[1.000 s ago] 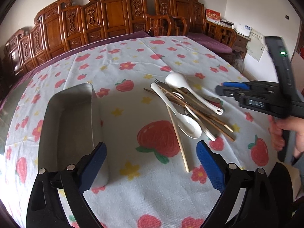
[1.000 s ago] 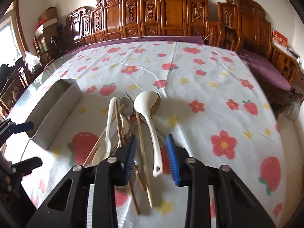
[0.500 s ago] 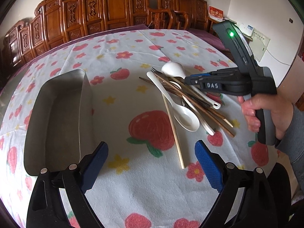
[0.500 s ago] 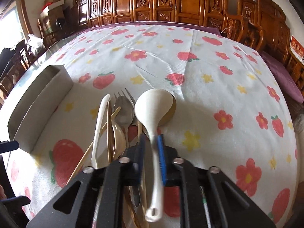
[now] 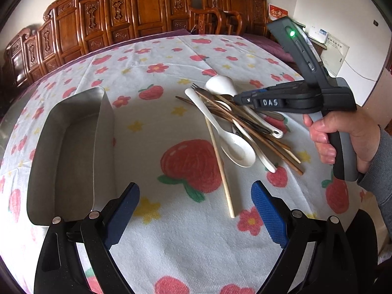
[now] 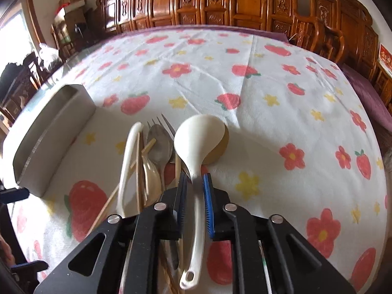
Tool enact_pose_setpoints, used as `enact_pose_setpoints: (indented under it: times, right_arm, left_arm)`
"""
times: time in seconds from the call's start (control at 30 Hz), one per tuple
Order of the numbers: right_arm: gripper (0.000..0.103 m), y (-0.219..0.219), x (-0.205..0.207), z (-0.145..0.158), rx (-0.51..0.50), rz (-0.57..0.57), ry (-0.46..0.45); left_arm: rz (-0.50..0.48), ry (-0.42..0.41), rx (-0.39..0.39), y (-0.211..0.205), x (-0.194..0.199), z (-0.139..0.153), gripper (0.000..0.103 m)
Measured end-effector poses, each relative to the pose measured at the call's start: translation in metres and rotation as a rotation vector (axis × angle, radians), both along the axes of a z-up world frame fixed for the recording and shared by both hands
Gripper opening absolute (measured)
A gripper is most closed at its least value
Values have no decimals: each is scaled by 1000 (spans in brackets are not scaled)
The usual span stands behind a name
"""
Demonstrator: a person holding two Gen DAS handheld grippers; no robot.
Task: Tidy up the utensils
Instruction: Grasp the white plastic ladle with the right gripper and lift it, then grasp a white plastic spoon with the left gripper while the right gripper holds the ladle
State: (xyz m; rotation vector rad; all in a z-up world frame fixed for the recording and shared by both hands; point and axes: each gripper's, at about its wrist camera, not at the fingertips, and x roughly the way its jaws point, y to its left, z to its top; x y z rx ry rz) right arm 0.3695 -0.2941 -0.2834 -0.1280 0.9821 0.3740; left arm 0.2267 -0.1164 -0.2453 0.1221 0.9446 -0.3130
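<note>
A pile of utensils (image 5: 240, 127) lies on the strawberry tablecloth: white ceramic spoons, wooden chopsticks, a metal spoon and a fork. My right gripper (image 6: 195, 183) is shut on the handle of the large white ceramic spoon (image 6: 199, 137), whose bowl points away from me. It also shows in the left wrist view (image 5: 241, 99), reaching into the pile from the right. My left gripper (image 5: 196, 208) is open and empty, low over the cloth in front of the pile. An empty metal tray (image 5: 44, 152) stands to its left.
A single pale chopstick (image 5: 220, 166) lies apart from the pile toward my left gripper. The metal tray also shows at the left of the right wrist view (image 6: 49, 134). Carved wooden chairs (image 5: 147, 12) line the table's far side.
My right gripper has moved into the pile and closed on the large white spoon's handle. My left gripper has stayed open, with the view shifting slightly.
</note>
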Motion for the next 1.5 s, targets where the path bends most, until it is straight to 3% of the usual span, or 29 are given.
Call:
enact_pose_setpoints:
  times: [0.03,0.13,0.37,0.57,0.8,0.9,1.03,1.1,1.2,1.33,1.5]
  right_arm:
    - [18,1,1,-1,-6,0,6]
    - [10,-2,0,3,2,-2,7]
    - [10,-24,-22,30,95,-13,-40]
    - [10,-48,-42,45,116,-46,-63]
    - [10,-73,-62,34,103,-88,-36]
    - [10,-77,-67,30,108,-96,-31]
    - [10,-78,-73,28,125,-82,-36]
    - [10,-77,-76,29,127,-77,-42]
    - [10,-75,-77,29,132,-71,-44]
    - [10,-71,-79,28,123,-61,-42]
    - [10,-67,-82,29,119,-56,-46]
  left_arm:
    - [3,0,1,0,2,0,89]
    - [11,2,2,1,8,0,89]
    - [-4,-8,-5,-10,22,3,88]
    - [-12,15,-24,-25,49,1,72]
    - [-6,59,-45,-38,86,-13,46]
    - [-12,79,-51,-44,96,-19,39]
    - [-11,116,-75,-49,108,-29,37]
    - [-3,144,-88,-49,113,-34,24]
    - [2,142,-101,-47,114,-35,15]
    - [8,126,-138,-42,111,-29,5]
    - [4,114,-148,-39,108,-24,3]
